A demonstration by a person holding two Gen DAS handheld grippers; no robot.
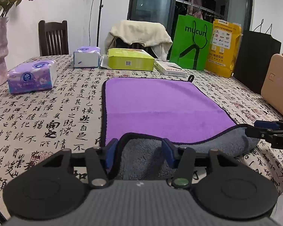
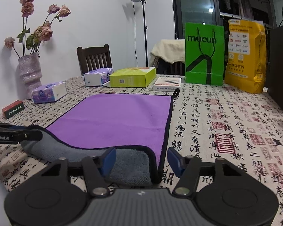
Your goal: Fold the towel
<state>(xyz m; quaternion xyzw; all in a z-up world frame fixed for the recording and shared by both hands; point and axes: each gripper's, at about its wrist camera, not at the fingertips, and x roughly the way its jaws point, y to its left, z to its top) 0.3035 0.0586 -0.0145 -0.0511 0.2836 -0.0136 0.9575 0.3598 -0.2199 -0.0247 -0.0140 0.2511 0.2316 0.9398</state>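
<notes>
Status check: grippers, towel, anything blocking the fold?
Left gripper, right gripper open at near corners. Purple towel flat, near edge turned up grey. Fold path unobstructed.

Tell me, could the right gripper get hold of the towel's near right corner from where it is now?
Probably yes. The right gripper is open, and the towel has its near corner curled up, grey side showing, right between the blue fingers. Nothing lies in the way.

Home dining room, wooden chair (image 2: 94, 59), flower vase (image 2: 29, 74), calligraphy tablecloth (image 2: 226, 124)
</notes>
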